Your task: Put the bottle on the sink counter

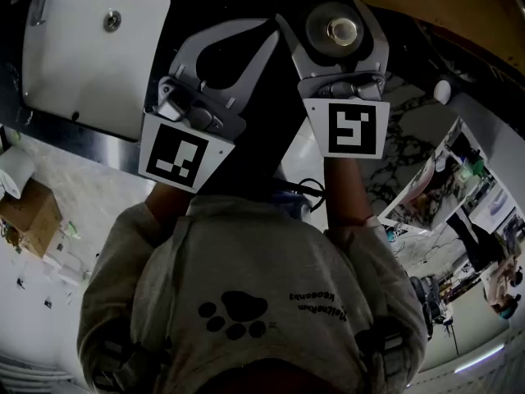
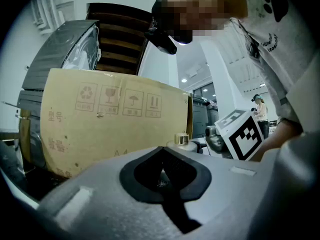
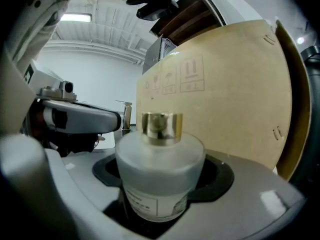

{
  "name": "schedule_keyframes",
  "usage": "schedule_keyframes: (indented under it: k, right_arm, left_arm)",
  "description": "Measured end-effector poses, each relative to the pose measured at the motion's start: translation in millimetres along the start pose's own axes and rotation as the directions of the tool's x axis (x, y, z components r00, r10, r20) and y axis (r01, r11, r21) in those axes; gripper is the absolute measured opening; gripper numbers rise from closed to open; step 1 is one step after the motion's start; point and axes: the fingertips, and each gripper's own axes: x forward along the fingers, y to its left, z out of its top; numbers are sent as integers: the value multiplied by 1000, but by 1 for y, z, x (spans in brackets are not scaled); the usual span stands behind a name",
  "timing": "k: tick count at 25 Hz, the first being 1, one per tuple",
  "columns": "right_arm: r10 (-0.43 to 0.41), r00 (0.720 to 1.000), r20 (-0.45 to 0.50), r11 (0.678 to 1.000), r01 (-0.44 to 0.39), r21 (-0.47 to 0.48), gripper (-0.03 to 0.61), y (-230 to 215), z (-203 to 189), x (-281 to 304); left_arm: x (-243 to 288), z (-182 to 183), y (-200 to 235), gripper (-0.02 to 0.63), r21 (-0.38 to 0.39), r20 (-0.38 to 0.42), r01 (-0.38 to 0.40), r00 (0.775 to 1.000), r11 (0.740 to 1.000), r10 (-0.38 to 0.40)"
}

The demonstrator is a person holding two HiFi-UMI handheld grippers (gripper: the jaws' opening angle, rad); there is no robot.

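Note:
A frosted glass bottle with a gold cap is clamped upright between the jaws of my right gripper. In the head view the bottle and the right gripper hang over a dark surface just right of the white sink basin. My left gripper is beside it on the left, shut with nothing in it; its jaws meet in the left gripper view. From there the bottle's gold cap shows just past the jaws.
A large cardboard sheet stands upright close ahead of both grippers, also filling the right gripper view. A marbled surface lies to the right. On the floor at left sit a small cardboard box and a paper roll.

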Motion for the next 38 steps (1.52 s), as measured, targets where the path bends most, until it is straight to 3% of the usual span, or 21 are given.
schedule_keyframes:
  k: [18,38]
  right_arm:
    - [20,995,-98,1000,-20,-2,341,-8,-31,27]
    - [89,954,-286,995,-71,70,341,-9,-65,38]
  left_arm:
    - [7,-14,9,3,-24,-23,-2,1000,1000,1]
    - [8,-18,8,3,-32,-46,-5,999,999,3]
